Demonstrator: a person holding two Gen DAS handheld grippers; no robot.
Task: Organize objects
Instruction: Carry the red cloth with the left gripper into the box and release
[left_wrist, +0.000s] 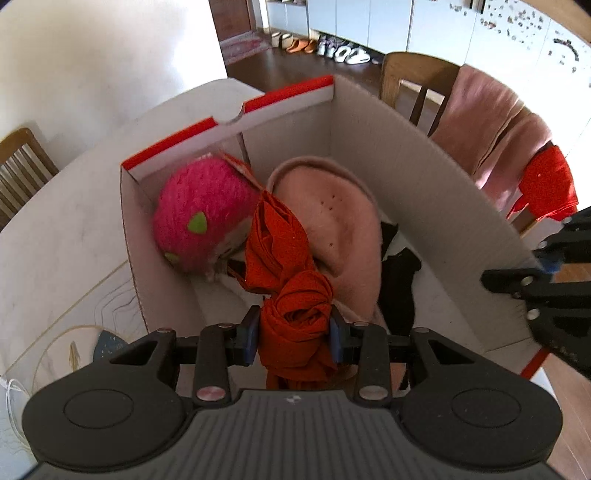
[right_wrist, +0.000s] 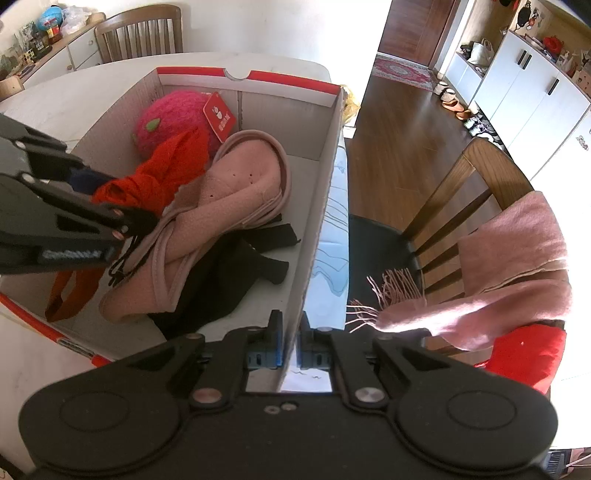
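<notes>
An open white cardboard box (left_wrist: 406, 177) with red-edged flaps stands on the table. In it lie a pink fuzzy plush (left_wrist: 201, 214), a folded pale pink garment (left_wrist: 340, 225) and a black cloth (left_wrist: 399, 280). My left gripper (left_wrist: 294, 332) is shut on an orange-red cloth (left_wrist: 284, 258) and holds it over the box interior. It also shows in the right wrist view (right_wrist: 107, 206) with the cloth (right_wrist: 162, 173). My right gripper (right_wrist: 290, 343) is shut on the box's right wall (right_wrist: 325, 192), one finger on each side.
The box sits on a white table (left_wrist: 66, 221). A wooden chair (right_wrist: 461, 206) to the right carries a pink fringed scarf (right_wrist: 517, 266) and a red item (right_wrist: 524, 354). Another chair (right_wrist: 140, 33) stands behind the table. Shoes and white cabinets line the far wall.
</notes>
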